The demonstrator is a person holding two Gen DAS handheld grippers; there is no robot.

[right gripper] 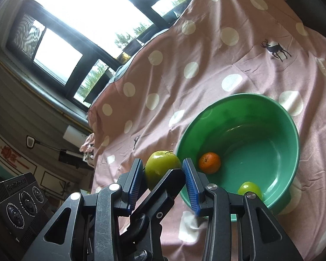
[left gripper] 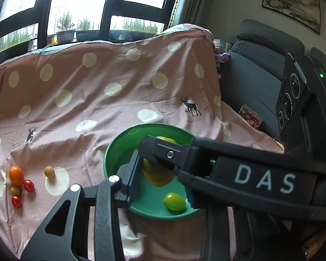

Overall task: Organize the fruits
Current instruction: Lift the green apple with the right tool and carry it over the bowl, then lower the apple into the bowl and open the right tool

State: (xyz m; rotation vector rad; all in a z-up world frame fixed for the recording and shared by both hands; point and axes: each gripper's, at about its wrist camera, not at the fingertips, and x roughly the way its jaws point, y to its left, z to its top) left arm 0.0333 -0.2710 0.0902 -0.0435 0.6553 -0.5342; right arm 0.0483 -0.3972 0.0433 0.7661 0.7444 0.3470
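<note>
Here the right gripper (right gripper: 162, 162) is pinching a green apple (right gripper: 158, 167) beside the green bowl's (right gripper: 271, 113) rim. The left gripper (left gripper: 163, 167) is lying across it, and I cannot tell its grip.

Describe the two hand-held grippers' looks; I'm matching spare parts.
Both are black, angular linkage frames with triangular cutouts and silver pivot bolts. The right hand-held gripper has blue ribbed finger pads. The left hand-held gripper shows a blue pad; the other device across it carries white "DAS" lettering.
</note>
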